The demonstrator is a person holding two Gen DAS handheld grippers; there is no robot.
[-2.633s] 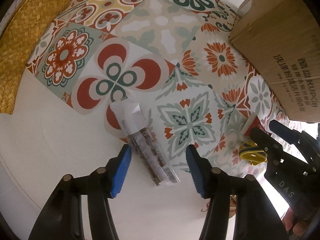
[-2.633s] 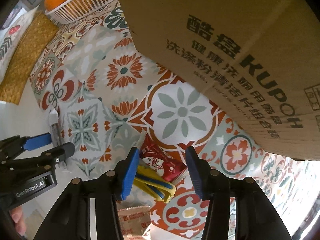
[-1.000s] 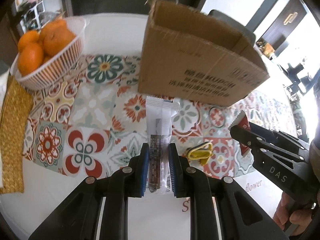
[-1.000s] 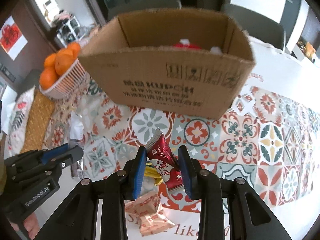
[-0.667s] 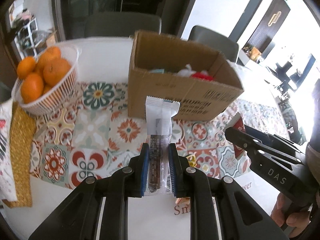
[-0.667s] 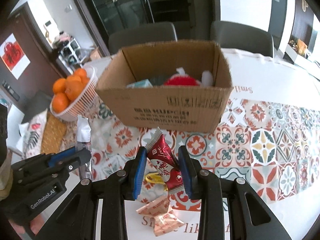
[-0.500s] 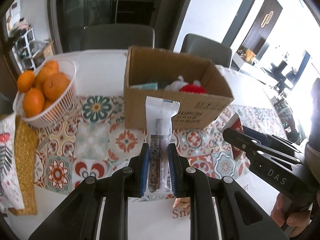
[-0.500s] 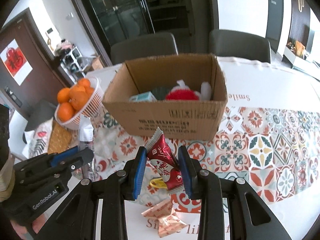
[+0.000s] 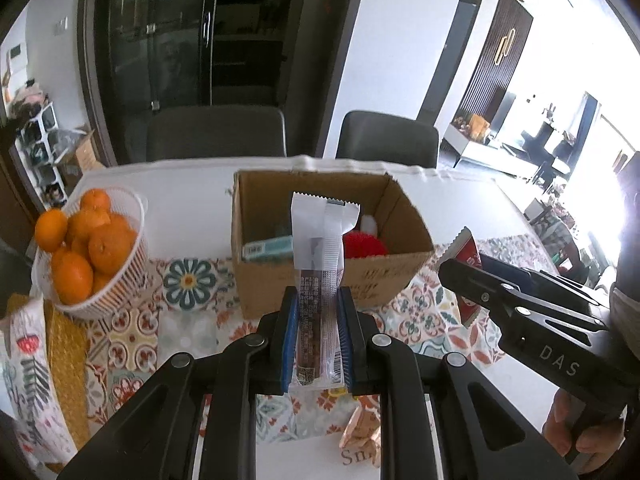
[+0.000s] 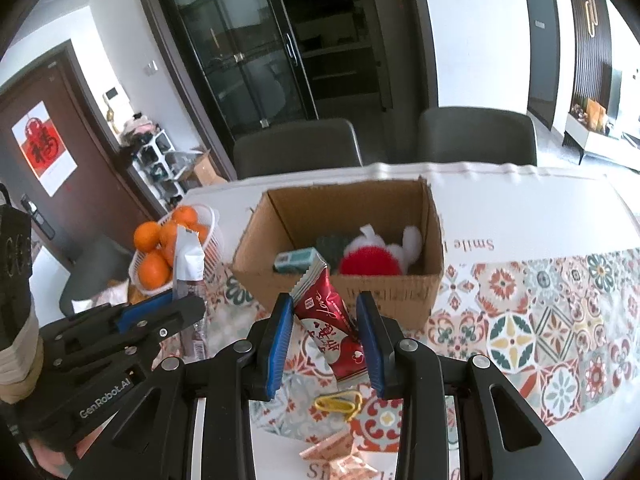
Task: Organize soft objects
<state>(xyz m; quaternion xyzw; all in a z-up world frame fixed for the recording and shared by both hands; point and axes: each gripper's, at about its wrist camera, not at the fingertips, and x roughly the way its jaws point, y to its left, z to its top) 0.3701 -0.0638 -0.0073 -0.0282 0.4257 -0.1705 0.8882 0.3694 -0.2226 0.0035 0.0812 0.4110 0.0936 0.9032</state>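
My left gripper (image 9: 318, 304) is shut on a long white and brown snack packet (image 9: 320, 264) and holds it upright, high above the table, in front of the open cardboard box (image 9: 404, 216). My right gripper (image 10: 326, 320) is shut on a red snack packet (image 10: 330, 316), also raised before the box (image 10: 352, 204). The box holds a red and white plush toy (image 10: 370, 262) and a teal packet (image 10: 298, 260). The left gripper with its packet (image 10: 186, 260) shows at the left of the right wrist view.
A white basket of oranges (image 9: 86, 252) stands left of the box. A yellow clip (image 10: 338, 402) and pink wrapped packets (image 10: 340, 456) lie on the patterned table runner (image 10: 540, 320) below my grippers. Two grey chairs (image 10: 298, 148) stand behind the table. A woven mat (image 9: 66, 352) lies at the left.
Both grippers have risen with their packets, so the box now looks smaller and its inside shows from above.
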